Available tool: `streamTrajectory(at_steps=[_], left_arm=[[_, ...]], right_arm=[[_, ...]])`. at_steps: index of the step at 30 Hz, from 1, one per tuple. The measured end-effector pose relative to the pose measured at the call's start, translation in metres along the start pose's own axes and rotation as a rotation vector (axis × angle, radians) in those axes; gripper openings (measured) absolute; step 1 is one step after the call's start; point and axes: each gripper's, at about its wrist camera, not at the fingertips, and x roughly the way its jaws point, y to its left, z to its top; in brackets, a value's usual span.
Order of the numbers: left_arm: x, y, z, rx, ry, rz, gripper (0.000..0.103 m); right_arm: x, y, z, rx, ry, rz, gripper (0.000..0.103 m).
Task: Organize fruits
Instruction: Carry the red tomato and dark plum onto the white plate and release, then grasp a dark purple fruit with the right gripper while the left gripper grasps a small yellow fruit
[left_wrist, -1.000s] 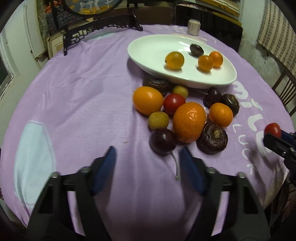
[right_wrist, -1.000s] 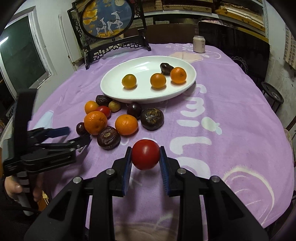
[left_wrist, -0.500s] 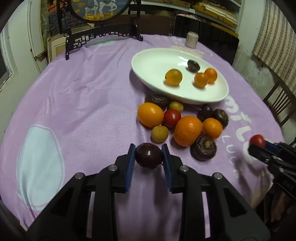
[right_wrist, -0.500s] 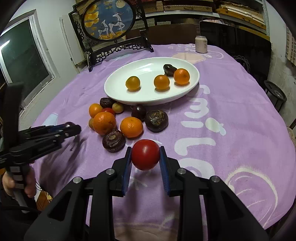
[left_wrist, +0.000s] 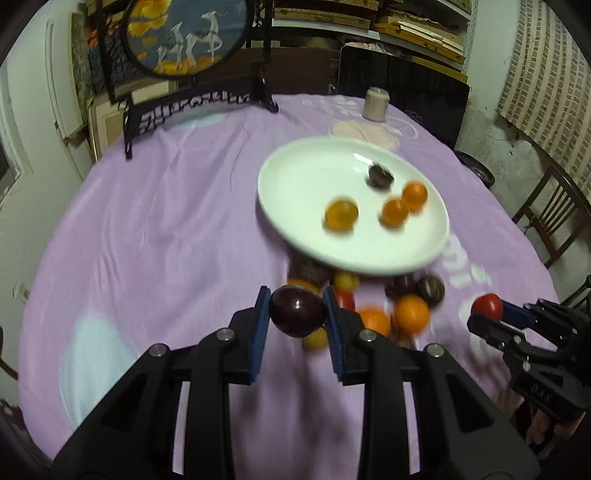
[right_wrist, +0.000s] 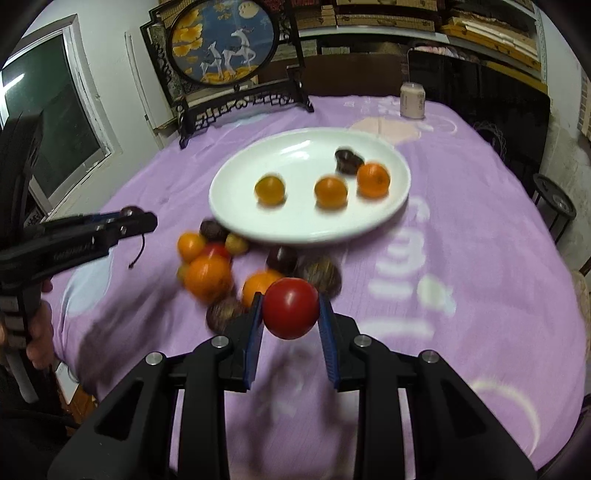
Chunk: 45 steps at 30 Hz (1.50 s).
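The white plate (left_wrist: 280, 206) lies ahead of both grippers, beyond the loose fruit pile (right_wrist: 218, 273) on the purple surface (left_wrist: 166, 229), with the left gripper (left_wrist: 296, 314) pinching a dark plum (left_wrist: 297, 312) and the right gripper (right_wrist: 290, 312) pinching a red tomato (right_wrist: 290, 308), neither plainly nearer the plate.
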Motion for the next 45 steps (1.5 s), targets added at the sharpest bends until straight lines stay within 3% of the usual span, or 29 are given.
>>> streamTrajectory(at_steps=[6, 10, 17, 23, 24, 25, 26, 27, 32, 34, 38, 45], left_arm=[[0.04, -0.012, 0.078, 0.021, 0.017, 0.026, 0.029], [0.08, -0.018, 0.113, 0.012, 0.059, 0.033, 0.029], [0.147, -0.02, 0.129, -0.018, 0.173, 0.041, 0.029], [0.167, -0.018, 0.133, -0.031, 0.199, 0.019, 0.03], [0.167, -0.017, 0.134, -0.034, 0.197, 0.016, 0.035], [0.162, -0.017, 0.134, -0.036, 0.191, 0.006, 0.043], [0.157, -0.017, 0.134, -0.036, 0.179, 0.005, 0.066], [0.144, -0.016, 0.133, -0.035, 0.139, 0.018, 0.077], [0.082, -0.015, 0.114, -0.041, 0.028, 0.01, 0.087], [0.052, -0.012, 0.097, -0.056, -0.029, 0.016, 0.091], [0.01, -0.01, 0.064, -0.061, -0.118, 0.066, 0.093], [-0.026, -0.005, 0.026, -0.076, -0.163, 0.091, 0.093]], right_arm=[[0.027, -0.006, 0.066, -0.049, -0.008, -0.011, 0.029], [0.063, -0.006, 0.104, -0.086, 0.0, -0.002, 0.029], [0.13, -0.025, 0.131, -0.072, 0.102, -0.021, 0.029], [0.142, -0.03, 0.131, -0.071, 0.099, -0.026, 0.03], [0.141, -0.029, 0.131, -0.076, 0.097, -0.033, 0.036], [0.139, -0.028, 0.131, -0.085, 0.093, -0.05, 0.053], [0.134, -0.027, 0.131, -0.09, 0.078, -0.071, 0.061], [0.124, -0.025, 0.131, -0.096, 0.045, -0.084, 0.064], [0.069, -0.014, 0.117, -0.101, -0.013, -0.105, 0.079], [0.045, -0.008, 0.101, -0.091, -0.055, -0.121, 0.097], [0.013, 0.004, 0.069, -0.076, -0.101, -0.122, 0.098], [-0.015, 0.019, 0.034, -0.049, -0.102, -0.094, 0.098]])
